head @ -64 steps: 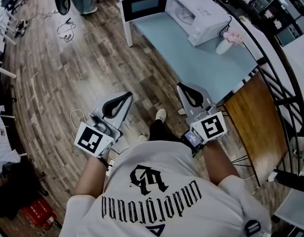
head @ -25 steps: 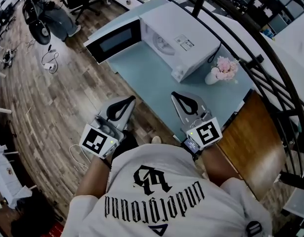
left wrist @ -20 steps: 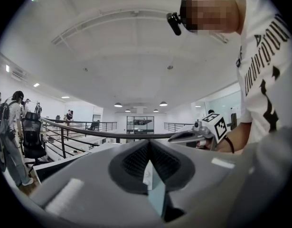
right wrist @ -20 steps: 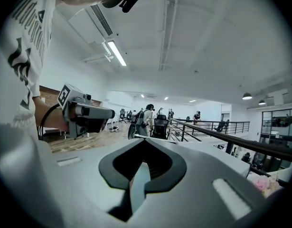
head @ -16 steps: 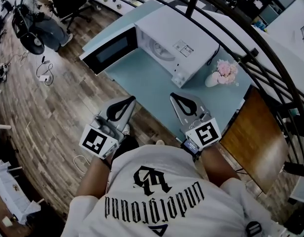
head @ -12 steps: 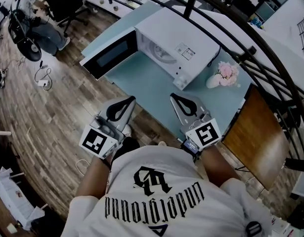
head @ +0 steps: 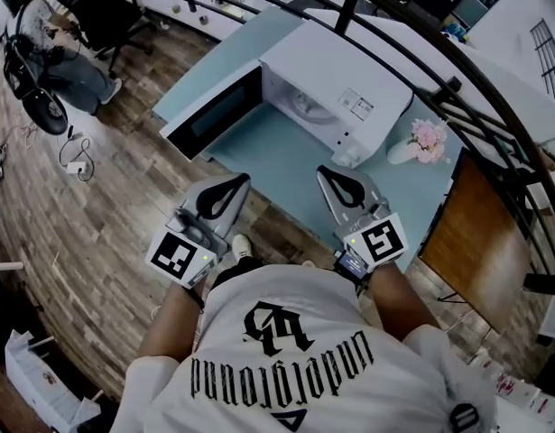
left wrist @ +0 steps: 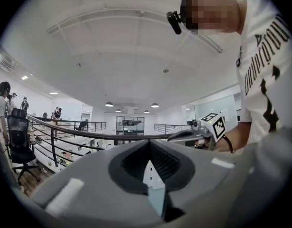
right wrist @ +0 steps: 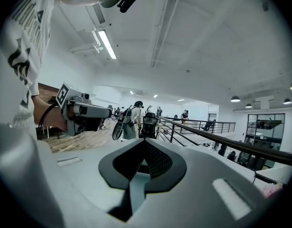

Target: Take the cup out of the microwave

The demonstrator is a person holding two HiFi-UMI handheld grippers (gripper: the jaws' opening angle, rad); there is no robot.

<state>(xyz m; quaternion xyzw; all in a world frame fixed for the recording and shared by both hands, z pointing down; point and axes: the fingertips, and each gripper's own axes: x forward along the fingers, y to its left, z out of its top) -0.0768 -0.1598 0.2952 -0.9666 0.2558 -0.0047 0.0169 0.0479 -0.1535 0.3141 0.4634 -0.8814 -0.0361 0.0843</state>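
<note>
The white microwave (head: 349,88) stands on the pale blue table (head: 286,165), its door (head: 214,115) swung open to the left. Inside the cavity a pale round shape (head: 306,106) shows; I cannot tell whether it is the cup. My left gripper (head: 235,181) is shut and empty, held level over the table's near edge below the open door. My right gripper (head: 328,172) is also shut and empty, over the table in front of the microwave. The left gripper (left wrist: 148,143) and the right gripper (right wrist: 145,141) each show closed jaws in their own views.
A white vase of pink flowers (head: 420,142) stands on the table right of the microwave. A brown wooden panel (head: 476,233) lies at the right and a dark railing (head: 457,70) curves behind the table. Wooden floor (head: 97,197) spreads to the left, with a seated person (head: 51,52) far off.
Both grippers and the person have moved forward toward the table, so the microwave is now closer. The jaws of both grippers stayed shut.
</note>
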